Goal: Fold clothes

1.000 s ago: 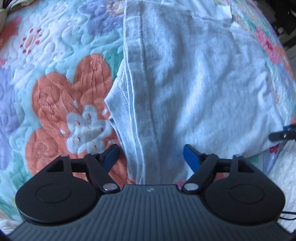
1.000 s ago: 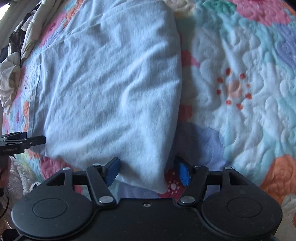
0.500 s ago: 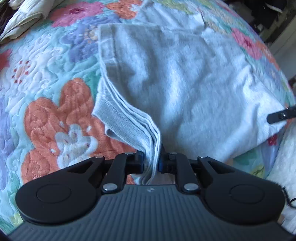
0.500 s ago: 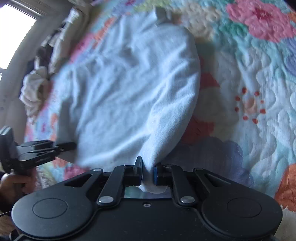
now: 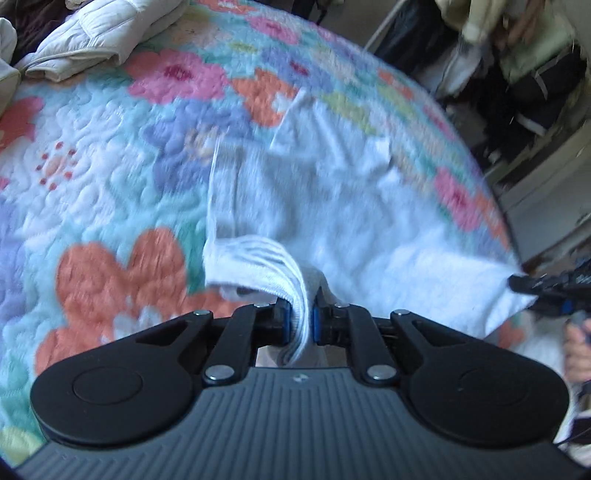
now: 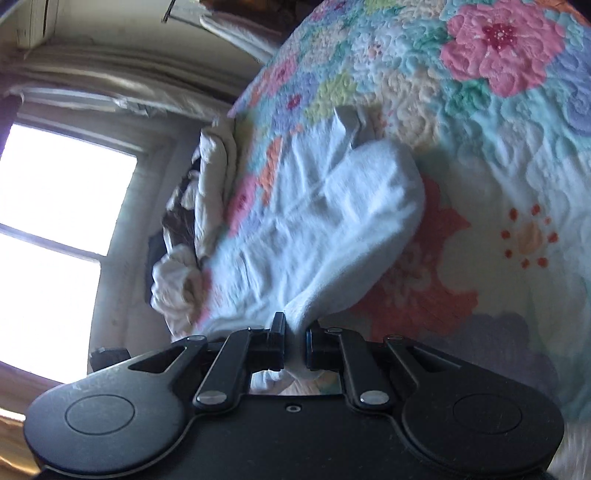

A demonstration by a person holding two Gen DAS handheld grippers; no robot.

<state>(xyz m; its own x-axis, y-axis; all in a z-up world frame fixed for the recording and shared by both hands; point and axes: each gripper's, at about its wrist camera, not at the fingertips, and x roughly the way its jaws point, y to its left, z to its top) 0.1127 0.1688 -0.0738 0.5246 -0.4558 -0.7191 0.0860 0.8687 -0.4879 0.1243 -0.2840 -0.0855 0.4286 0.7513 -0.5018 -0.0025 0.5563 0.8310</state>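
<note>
Both tools, left (image 5: 300, 320) and right (image 6: 294, 338), clench corners of the pale grey, creased, folded garment (image 5: 332, 218) on the floral quilt (image 5: 110, 155).

This is a bedroom in a home. A bed covered by a floral quilt (image 5: 122, 155) fills most of both views, with a cream padded jacket (image 5: 99, 33) lying at the upper left of the left wrist view. A bright window (image 6: 55, 236) sits at the left of the right wrist view, bedding or clothes (image 6: 177, 280) heaped beside it. Hanging garments (image 5: 524, 48) crowd the upper right.
</note>
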